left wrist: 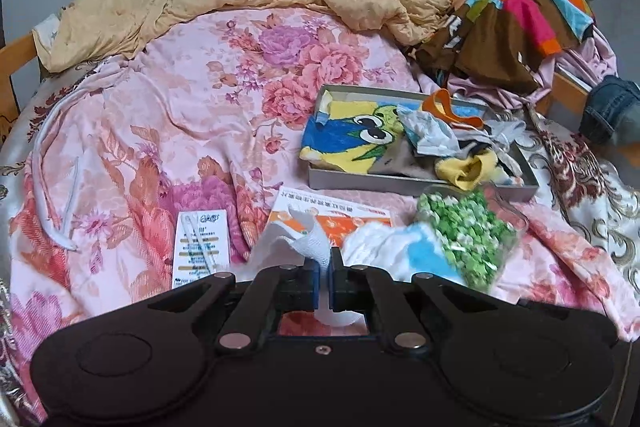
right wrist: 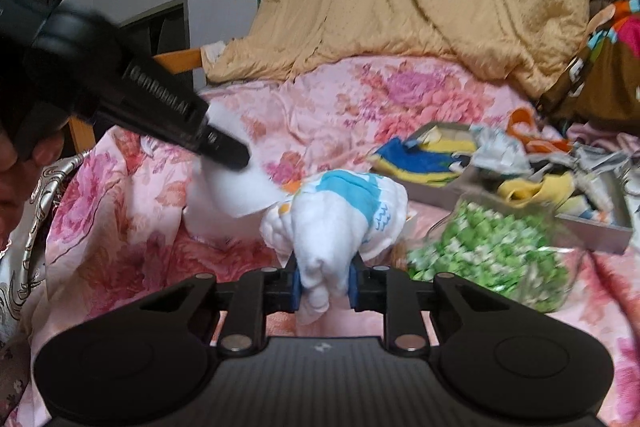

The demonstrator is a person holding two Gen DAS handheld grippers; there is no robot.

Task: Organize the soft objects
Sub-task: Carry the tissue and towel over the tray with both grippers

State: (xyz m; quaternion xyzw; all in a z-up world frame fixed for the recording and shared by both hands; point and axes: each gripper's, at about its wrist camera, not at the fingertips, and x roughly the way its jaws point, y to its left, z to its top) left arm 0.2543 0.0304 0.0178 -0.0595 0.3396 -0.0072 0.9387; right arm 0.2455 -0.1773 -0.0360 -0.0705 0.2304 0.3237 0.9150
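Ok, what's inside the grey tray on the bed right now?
The grey tray holds a yellow-and-blue cartoon towel, a yellow sock, an orange strap and crumpled pale cloths. The tray floor and anything beneath that pile are covered.

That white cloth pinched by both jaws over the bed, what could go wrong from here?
1. The left gripper pinches only a thin edge of the white cloth, so it might slip free.
2. The right gripper clamps a bunched fold; pulling apart could stretch the cloth rather than spread it.
3. The bag of green pieces lies close by and may get dragged.
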